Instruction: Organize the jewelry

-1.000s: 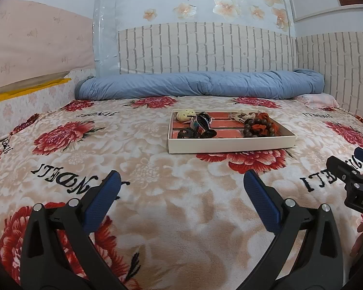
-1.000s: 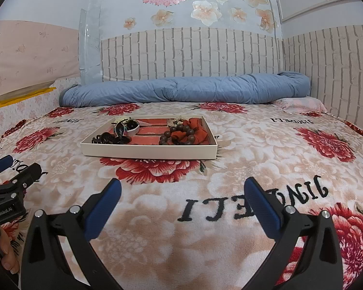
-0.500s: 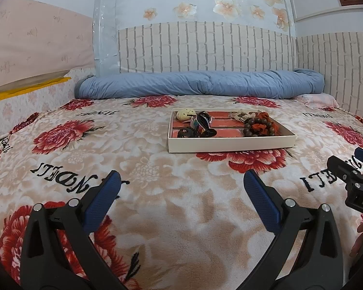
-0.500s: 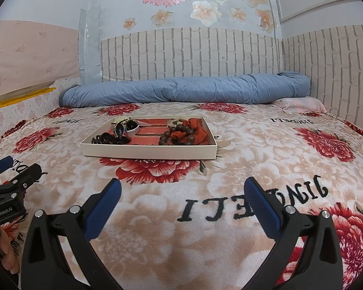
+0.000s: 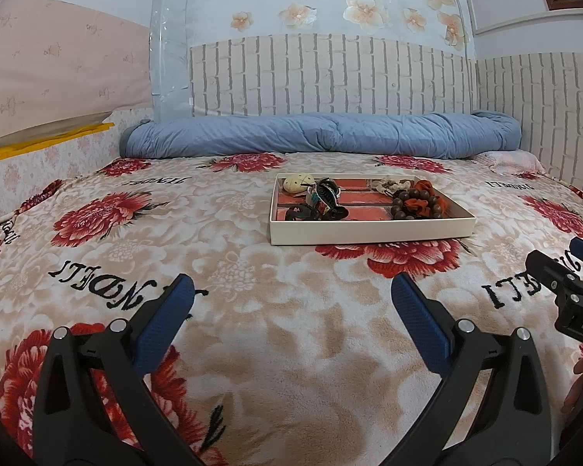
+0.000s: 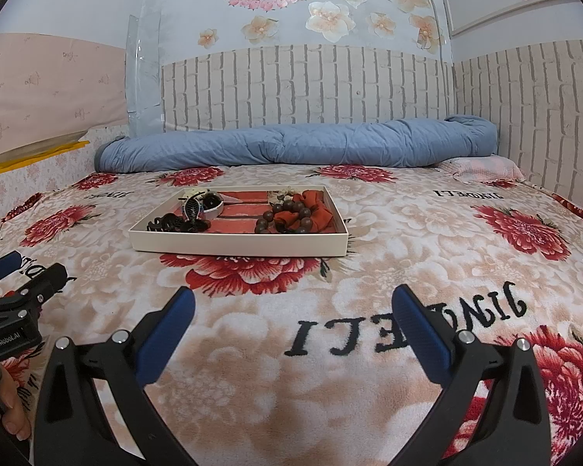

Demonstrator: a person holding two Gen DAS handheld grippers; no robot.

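Tray (image 5: 371,233) of beads and clips on our floral blanket (image 5: 252,349), well ahead of our left gripper (image 5: 291,303) and right gripper (image 6: 293,310), both spread wide, holding nothing.

Plush fleece blanket (image 5: 252,349); glossy wooden beads (image 6: 287,213).

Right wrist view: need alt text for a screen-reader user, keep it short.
A shallow cream tray of jewelry, including a brown bead bracelet and dark hair clips, sits on a floral blanket ahead of the open, empty right gripper. The left gripper shows at the left edge; a rolled blue duvet lies behind.
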